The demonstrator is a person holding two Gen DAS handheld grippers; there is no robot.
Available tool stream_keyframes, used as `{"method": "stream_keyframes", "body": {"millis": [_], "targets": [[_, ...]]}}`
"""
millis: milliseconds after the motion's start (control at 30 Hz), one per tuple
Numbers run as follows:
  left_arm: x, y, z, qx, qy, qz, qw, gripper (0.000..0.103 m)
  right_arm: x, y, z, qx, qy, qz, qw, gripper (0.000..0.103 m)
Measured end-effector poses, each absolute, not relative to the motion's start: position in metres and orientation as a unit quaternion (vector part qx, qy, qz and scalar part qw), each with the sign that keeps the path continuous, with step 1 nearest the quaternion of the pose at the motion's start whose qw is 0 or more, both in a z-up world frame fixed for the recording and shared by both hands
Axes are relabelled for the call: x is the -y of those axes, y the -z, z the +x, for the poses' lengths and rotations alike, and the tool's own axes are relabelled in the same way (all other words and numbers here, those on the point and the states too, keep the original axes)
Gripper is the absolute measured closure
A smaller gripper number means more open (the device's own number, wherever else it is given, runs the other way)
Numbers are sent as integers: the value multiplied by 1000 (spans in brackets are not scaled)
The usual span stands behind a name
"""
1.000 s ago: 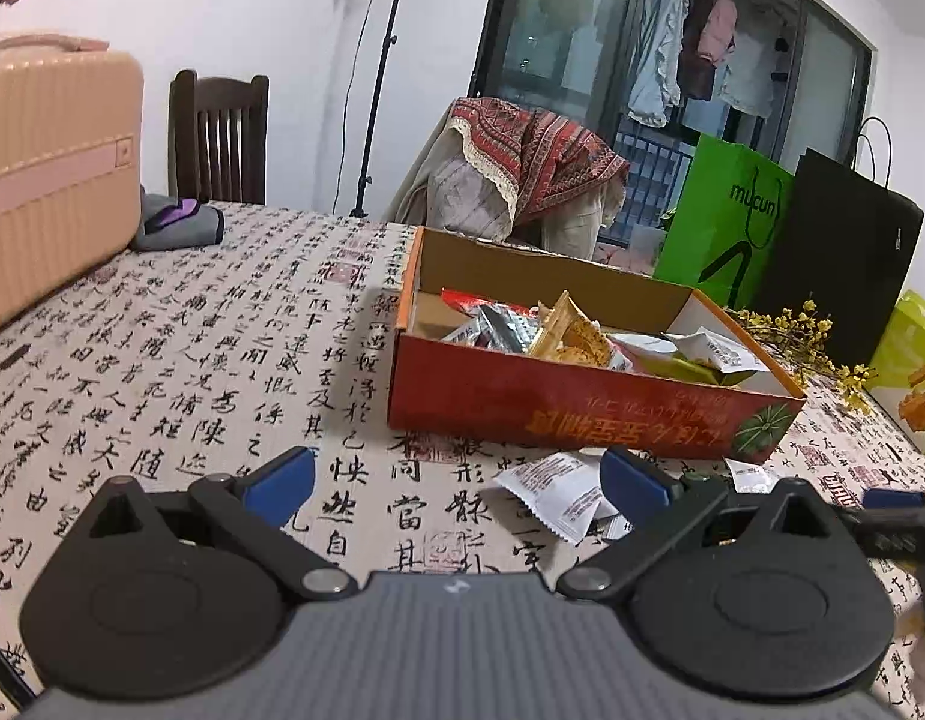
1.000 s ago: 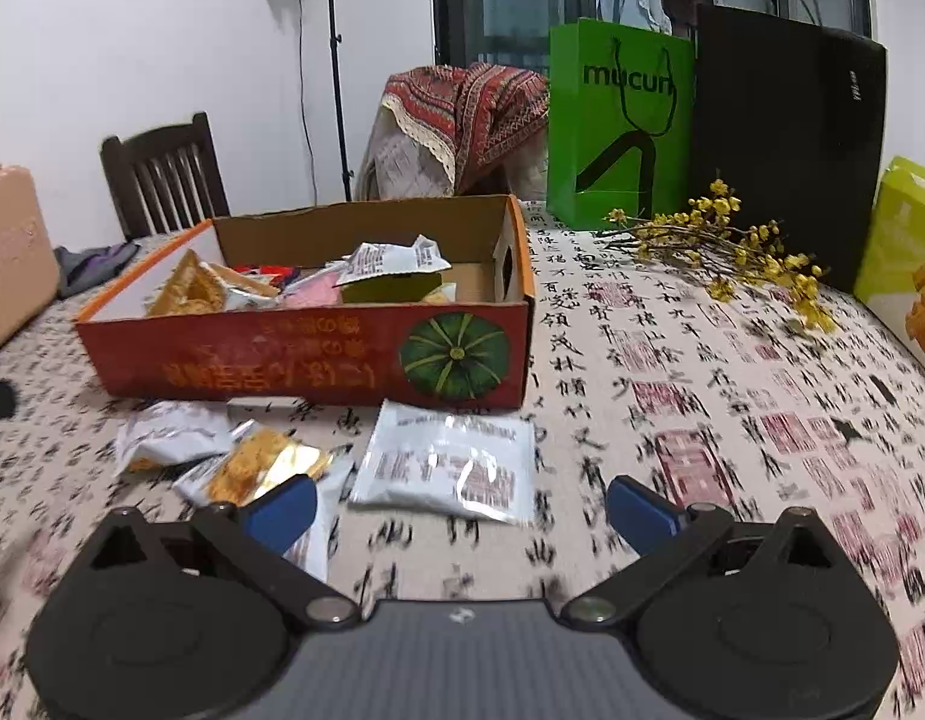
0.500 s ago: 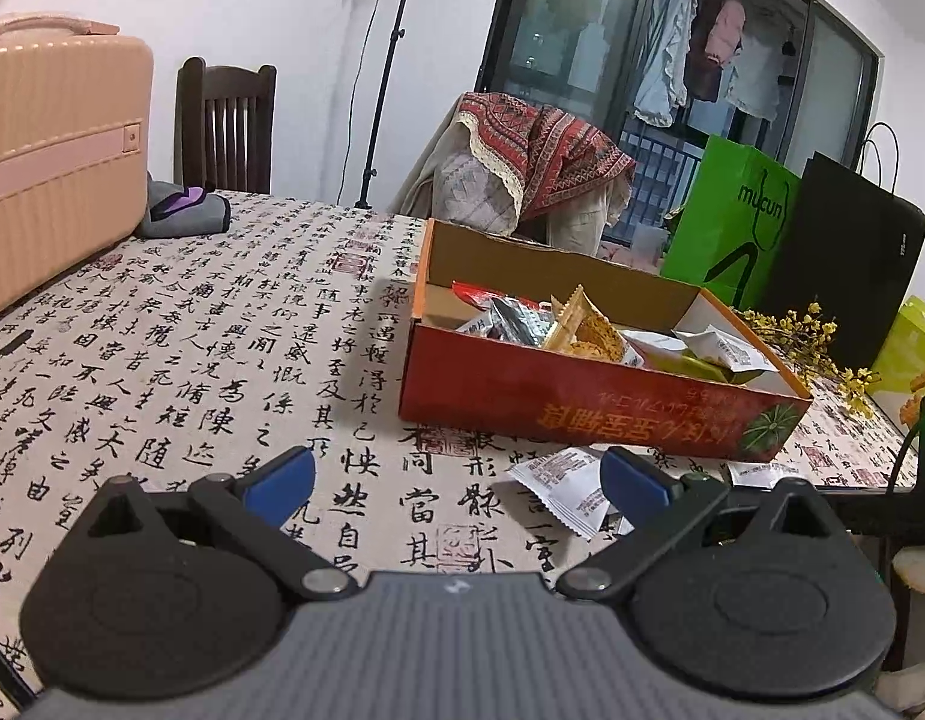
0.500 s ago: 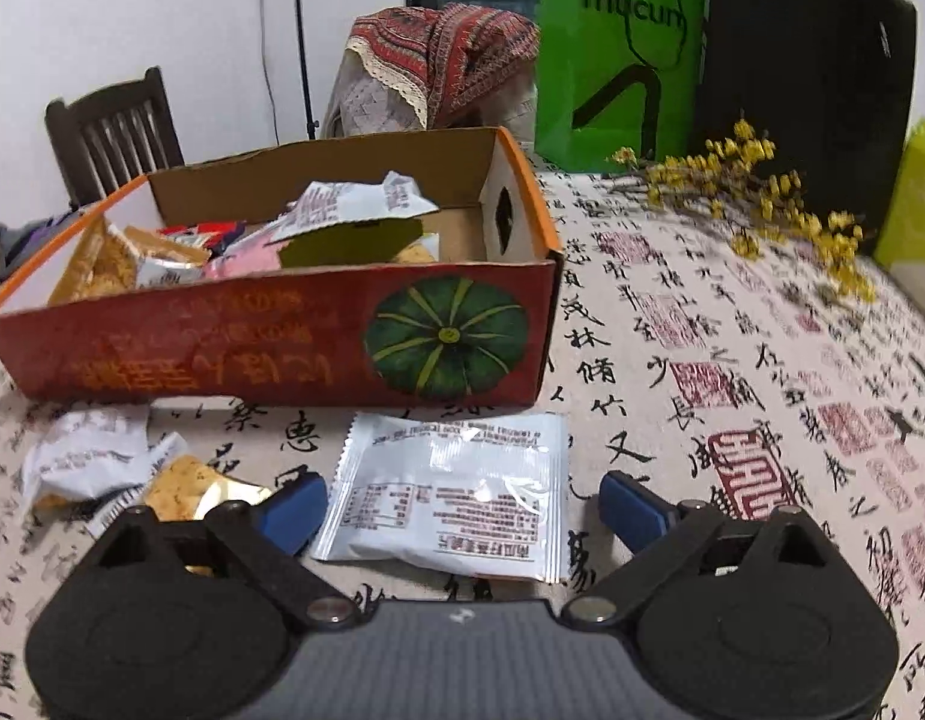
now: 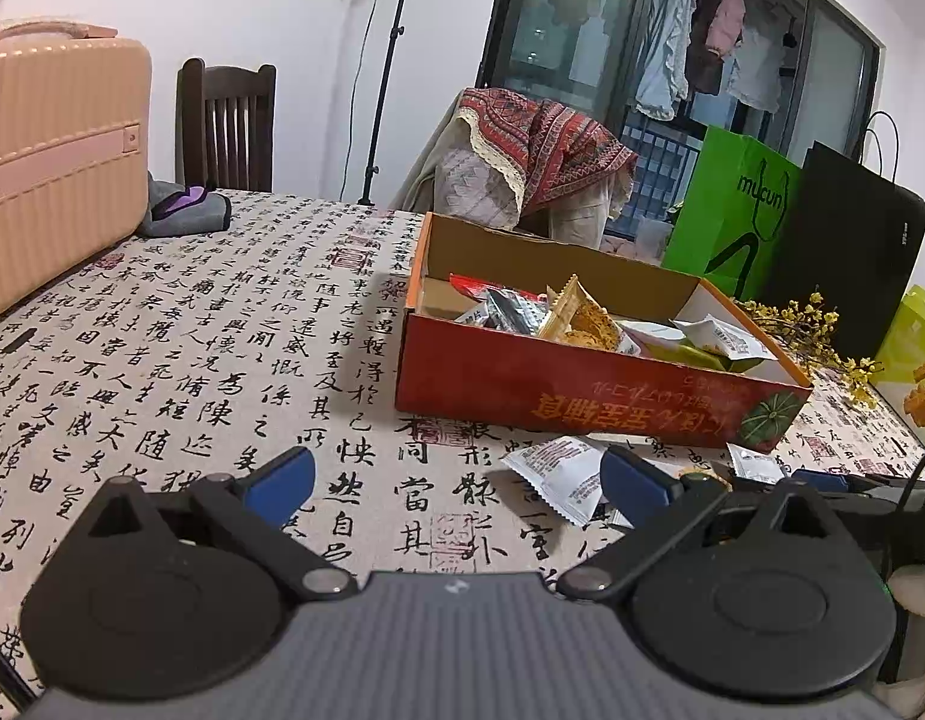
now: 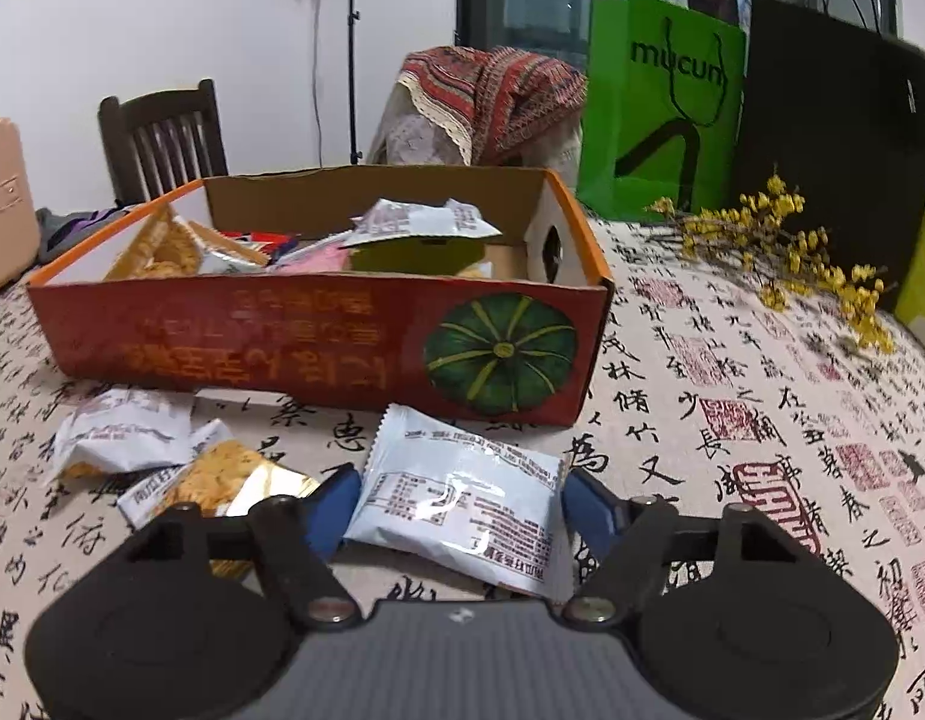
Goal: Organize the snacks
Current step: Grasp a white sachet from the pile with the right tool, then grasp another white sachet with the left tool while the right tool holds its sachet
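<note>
A white snack packet (image 6: 456,468) lies on the patterned tablecloth just in front of the red pumpkin box (image 6: 282,330). My right gripper (image 6: 462,510) straddles it and its jaws are closing; the blue pads stand at the packet's two side edges and the packet is not crumpled. To its left lie a gold packet (image 6: 222,480) and another white packet (image 6: 126,432). Several snacks fill the box (image 5: 582,384). My left gripper (image 5: 456,480) hangs open over the cloth with nothing between its fingers, beside a white packet (image 5: 558,474).
A pink suitcase (image 5: 54,168) stands at the far left and a grey pouch (image 5: 186,210) lies near it. A green bag (image 6: 660,102), a black bag (image 6: 834,138) and yellow flower sprigs (image 6: 792,240) line the right. Chairs stand behind the table.
My right gripper came forward and down over the white packet, and its jaws narrowed from wide open to the packet's width. The left gripper stayed where it was, open.
</note>
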State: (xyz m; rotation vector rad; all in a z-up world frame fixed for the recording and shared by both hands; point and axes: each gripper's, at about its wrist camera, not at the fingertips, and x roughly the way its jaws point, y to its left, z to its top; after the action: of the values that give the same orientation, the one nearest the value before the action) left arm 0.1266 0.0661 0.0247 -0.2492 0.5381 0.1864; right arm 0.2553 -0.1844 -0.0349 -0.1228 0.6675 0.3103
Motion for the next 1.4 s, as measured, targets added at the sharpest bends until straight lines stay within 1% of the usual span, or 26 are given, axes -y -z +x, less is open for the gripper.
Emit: {"method": "stream_keyframes", "body": {"millis": [33,267,300,333,467,600,700,833,967,1100,1267,1400], "targets": [[-66,-25,126,-265,-93,-122,952,0,183,34,252,-321,-158,-64,932,54],[-61,-26,125,-263,-95,-115,953,0,182,31,245,-310,-161,-72,934,57],[-61,-26,125,-264,-95,-114,953,0,184,30,243,-307,-162,-69,935,62],[-60,-26,126,-264,-95,-114,953,0,185,28,242,-300,-162,-66,938,68],[-59,-24,130,-269,-95,-111,952,0,194,22,237,-285,-166,-45,943,77],[-56,-23,135,-275,-93,-104,951,0,205,16,233,-268,-168,-16,948,82],[-53,-24,138,-277,-92,-99,951,0,220,10,233,-258,-178,31,949,83],[-51,-22,143,-284,-89,-100,949,0,250,10,244,-273,-198,127,933,83],[-49,-19,148,-293,-84,-107,946,0,271,14,252,-283,-200,190,918,84],[-45,-15,152,-300,-79,-105,945,0,281,22,261,-301,-190,223,907,85],[-44,-11,154,-305,-71,-108,943,0,286,25,264,-301,-156,229,912,86],[-46,-11,155,-305,-69,-111,943,0,281,28,269,-311,-142,211,916,86]]}}
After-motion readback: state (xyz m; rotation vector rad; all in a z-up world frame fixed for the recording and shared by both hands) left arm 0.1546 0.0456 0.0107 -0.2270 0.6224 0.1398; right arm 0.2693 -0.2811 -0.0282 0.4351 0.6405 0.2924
